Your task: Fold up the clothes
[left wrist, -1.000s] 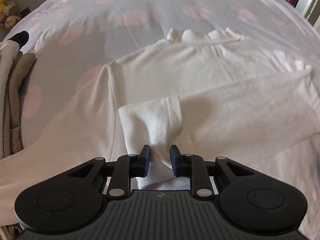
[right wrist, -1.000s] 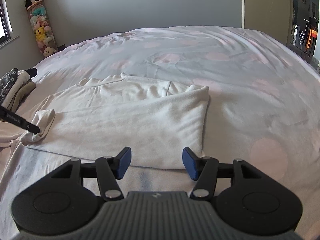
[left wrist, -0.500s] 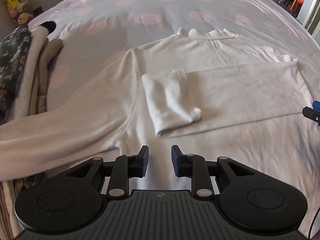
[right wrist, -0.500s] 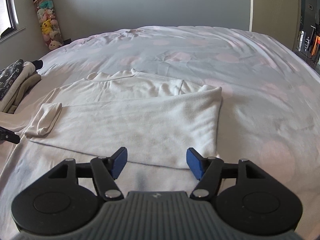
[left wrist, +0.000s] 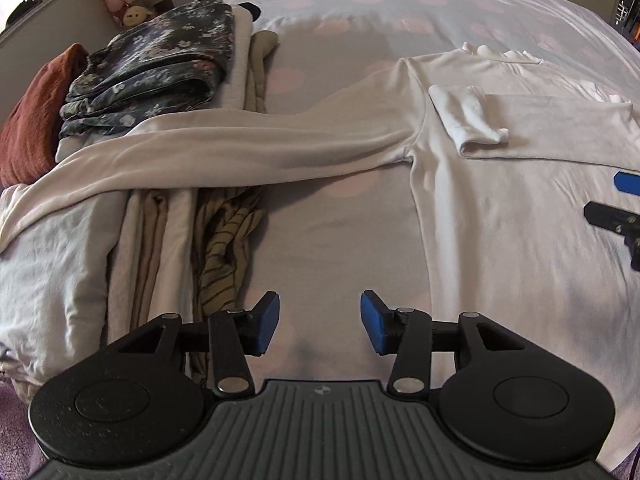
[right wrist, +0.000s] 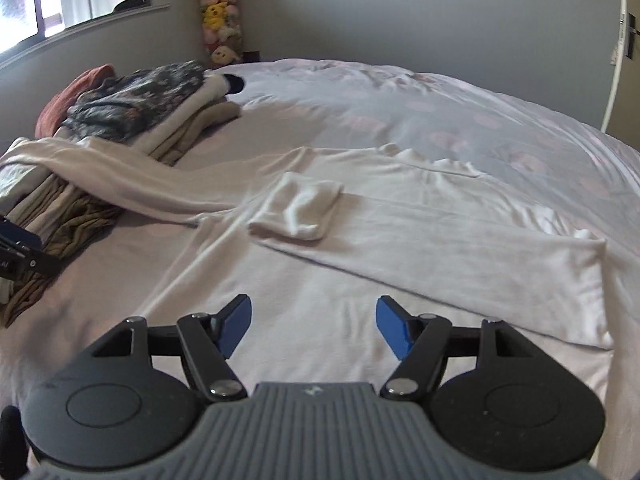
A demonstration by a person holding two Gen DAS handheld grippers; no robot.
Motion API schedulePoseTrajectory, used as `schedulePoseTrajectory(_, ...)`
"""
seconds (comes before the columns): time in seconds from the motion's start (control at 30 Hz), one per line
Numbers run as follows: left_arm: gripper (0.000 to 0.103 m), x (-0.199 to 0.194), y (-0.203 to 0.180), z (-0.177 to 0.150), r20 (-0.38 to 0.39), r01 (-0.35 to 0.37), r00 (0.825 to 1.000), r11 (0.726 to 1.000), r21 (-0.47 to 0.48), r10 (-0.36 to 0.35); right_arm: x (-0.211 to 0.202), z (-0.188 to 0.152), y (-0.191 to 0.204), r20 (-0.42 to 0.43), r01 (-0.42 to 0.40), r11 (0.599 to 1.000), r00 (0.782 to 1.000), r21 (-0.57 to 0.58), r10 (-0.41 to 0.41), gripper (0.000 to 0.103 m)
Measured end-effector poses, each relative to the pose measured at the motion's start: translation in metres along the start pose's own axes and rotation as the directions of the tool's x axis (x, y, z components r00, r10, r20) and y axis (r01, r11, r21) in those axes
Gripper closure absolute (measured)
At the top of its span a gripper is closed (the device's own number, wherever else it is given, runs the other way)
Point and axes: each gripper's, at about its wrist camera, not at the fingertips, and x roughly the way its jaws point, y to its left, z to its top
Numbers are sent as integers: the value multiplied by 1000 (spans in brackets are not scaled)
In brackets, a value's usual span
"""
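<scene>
I have let go of the right sleeve's cuff (left wrist: 474, 118), now folded across the white top (left wrist: 520, 220) mid-bed; one fold is done. My left gripper (left wrist: 319, 324) has pulled back, jaws opening, empty; my right gripper (right wrist: 314, 326) is opening too, empty. The left sleeve (left wrist: 240, 148) drapes over the clothes pile (left wrist: 160, 60) at left; open bedspread (left wrist: 400, 8) lies beyond.

Left gripper (left wrist: 318, 322) released folded sleeve cuff (left wrist: 470, 120), pulled back toward clothes pile (left wrist: 148, 64), jaws opening, empty. Right gripper (right wrist: 314, 326) jaws opening wider.
</scene>
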Motion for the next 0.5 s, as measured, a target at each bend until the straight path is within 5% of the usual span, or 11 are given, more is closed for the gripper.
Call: schedulePoseTrajectory(0.5, 59, -48, 82, -3, 143, -22, 989, 998, -57, 30, -7, 51, 160, -26, -156, 950, 988, -269, 155, 39)
